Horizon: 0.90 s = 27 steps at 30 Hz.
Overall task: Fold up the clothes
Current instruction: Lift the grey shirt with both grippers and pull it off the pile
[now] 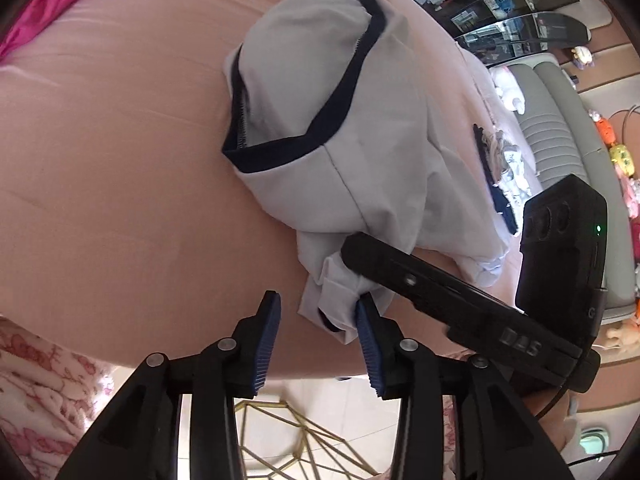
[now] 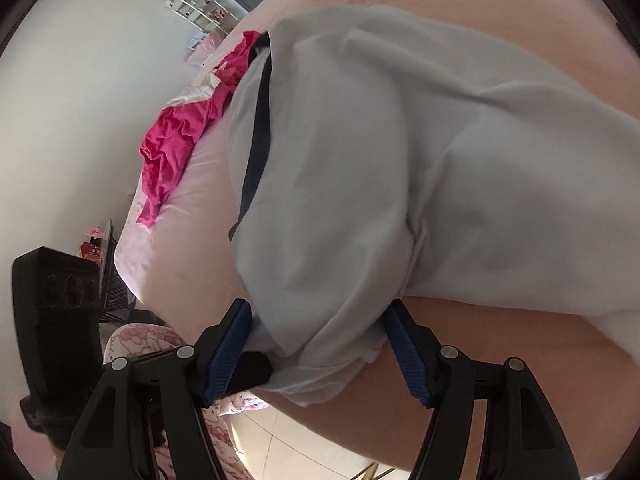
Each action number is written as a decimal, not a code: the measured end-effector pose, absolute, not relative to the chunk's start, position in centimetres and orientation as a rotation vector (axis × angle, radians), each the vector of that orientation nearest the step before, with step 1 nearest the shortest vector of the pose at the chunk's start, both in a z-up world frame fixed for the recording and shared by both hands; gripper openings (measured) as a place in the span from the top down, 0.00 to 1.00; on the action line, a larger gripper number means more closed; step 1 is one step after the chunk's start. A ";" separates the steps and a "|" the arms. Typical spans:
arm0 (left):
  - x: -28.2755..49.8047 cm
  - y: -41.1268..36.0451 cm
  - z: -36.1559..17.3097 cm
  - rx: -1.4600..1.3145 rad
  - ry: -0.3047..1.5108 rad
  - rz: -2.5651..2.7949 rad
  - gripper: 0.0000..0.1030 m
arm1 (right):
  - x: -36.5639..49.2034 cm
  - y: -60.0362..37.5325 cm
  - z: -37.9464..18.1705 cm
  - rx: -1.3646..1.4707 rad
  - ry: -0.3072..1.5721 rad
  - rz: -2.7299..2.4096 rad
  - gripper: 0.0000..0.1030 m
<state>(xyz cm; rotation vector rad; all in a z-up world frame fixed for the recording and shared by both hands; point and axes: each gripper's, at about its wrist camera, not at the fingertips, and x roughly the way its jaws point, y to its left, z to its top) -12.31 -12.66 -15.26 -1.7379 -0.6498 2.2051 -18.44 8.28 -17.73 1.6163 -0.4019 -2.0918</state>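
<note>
A pale grey garment (image 1: 360,128) with navy trim (image 1: 340,112) lies crumpled on the pink bed sheet (image 1: 120,160). In the right wrist view the garment (image 2: 400,160) fills most of the picture. My right gripper (image 2: 318,308) is shut on a bunched end of it, with cloth packed between both blue pads (image 2: 228,352). Its black housing (image 1: 440,300) shows in the left wrist view, reaching into the same bunch. My left gripper (image 1: 319,300) stands open just beside it. The garment's cuff (image 1: 336,304) brushes its right fingertip, and nothing lies between the pads.
A magenta garment (image 2: 176,136) lies at the far side of the bed. Patterned clothes (image 1: 508,168) sit near the bed's right edge, with a grey sofa (image 1: 560,140) and dark shelves (image 1: 500,8) beyond. A gold wire stand (image 1: 300,440) is on the floor below. Pink-patterned pyjamas (image 1: 36,380) are close by.
</note>
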 end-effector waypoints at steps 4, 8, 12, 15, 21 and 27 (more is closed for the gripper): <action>-11.7 -14.4 -14.4 -1.753 -0.571 2.265 0.65 | -16.7 8.1 -17.2 1.546 -0.127 -2.234 0.86; -11.6 -15.5 -13.8 -1.747 -0.542 2.277 0.64 | -15.5 14.0 -14.2 1.489 0.007 -2.480 0.93; -11.8 -15.7 -13.5 -1.734 -0.479 2.278 0.64 | -15.6 23.0 -11.1 1.511 0.121 -2.760 0.92; -13.1 -15.6 -13.4 -1.719 -0.415 2.312 0.64 | -15.5 26.9 -7.9 1.452 -0.055 -2.805 0.91; -18.8 -15.2 -11.5 -1.617 -0.259 2.525 0.64 | -16.3 21.2 -6.3 1.366 -0.210 -2.562 0.84; -23.7 -13.8 -10.7 -1.583 -0.129 2.603 0.64 | -19.4 11.2 -12.0 1.498 -0.080 -2.371 0.81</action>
